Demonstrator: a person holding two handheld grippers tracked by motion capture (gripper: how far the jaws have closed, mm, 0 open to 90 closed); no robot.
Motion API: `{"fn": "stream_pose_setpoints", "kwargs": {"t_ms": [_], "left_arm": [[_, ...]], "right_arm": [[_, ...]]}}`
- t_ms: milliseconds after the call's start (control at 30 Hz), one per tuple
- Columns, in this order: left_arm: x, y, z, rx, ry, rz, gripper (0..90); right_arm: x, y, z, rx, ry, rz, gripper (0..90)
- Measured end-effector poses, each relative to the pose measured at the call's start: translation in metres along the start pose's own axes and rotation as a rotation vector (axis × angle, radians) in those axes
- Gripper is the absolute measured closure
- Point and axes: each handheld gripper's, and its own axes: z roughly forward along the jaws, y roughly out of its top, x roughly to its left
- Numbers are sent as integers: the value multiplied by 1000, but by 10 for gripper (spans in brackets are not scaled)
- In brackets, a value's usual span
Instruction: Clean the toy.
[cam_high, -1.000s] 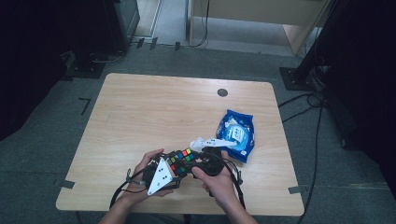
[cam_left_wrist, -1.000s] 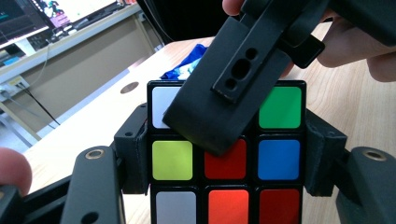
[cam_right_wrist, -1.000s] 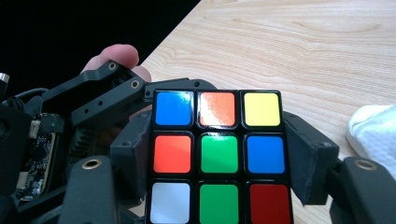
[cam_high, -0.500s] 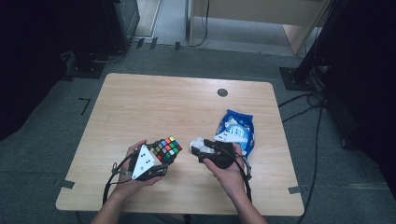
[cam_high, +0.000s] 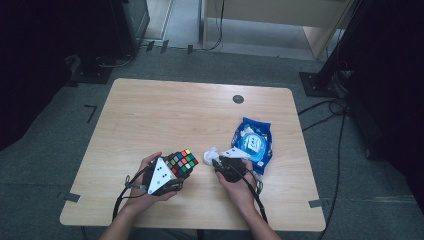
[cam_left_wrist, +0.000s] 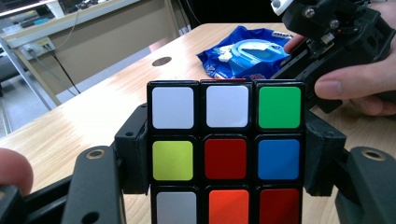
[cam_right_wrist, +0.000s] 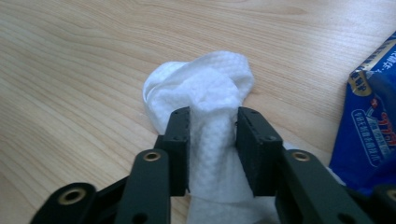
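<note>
Table: blue wipes pack lies at its right. Left gripper clamps the puzzle cube, raised just over the near edge. Right gripper, jaws just closing, pinches a white wet wipe bunched on the wood beside the pack. Step, as judged: wipe picked up. Next: carry it to the cube face and rub.

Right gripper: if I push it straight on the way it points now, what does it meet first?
The right gripper has just been closing on the white wipe, whose bunched end sticks out ahead. Beyond that lies bare table, so it would probably press the wipe onto the wood; the tilt is hard to judge.
</note>
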Motion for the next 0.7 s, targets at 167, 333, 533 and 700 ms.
{"fn": "stream_pose_setpoints", "kwargs": {"t_ms": [167, 333, 533, 700], "left_arm": [[0, 1, -1, -5, -2, -5, 341], [1, 1, -1, -8, -6, -7, 341], [0, 1, -1, -12, -14, -10, 341], [-7, 3, 1, -20, -33, -5, 341]], "right_arm": [[-3, -2, 0, -11, -17, -22, 835], [-5, 3, -15, -67, 39, -7, 881], [21, 31, -67, -254, 192, -26, 882], [58, 45, -99, -356, 349, -101, 881]]}}
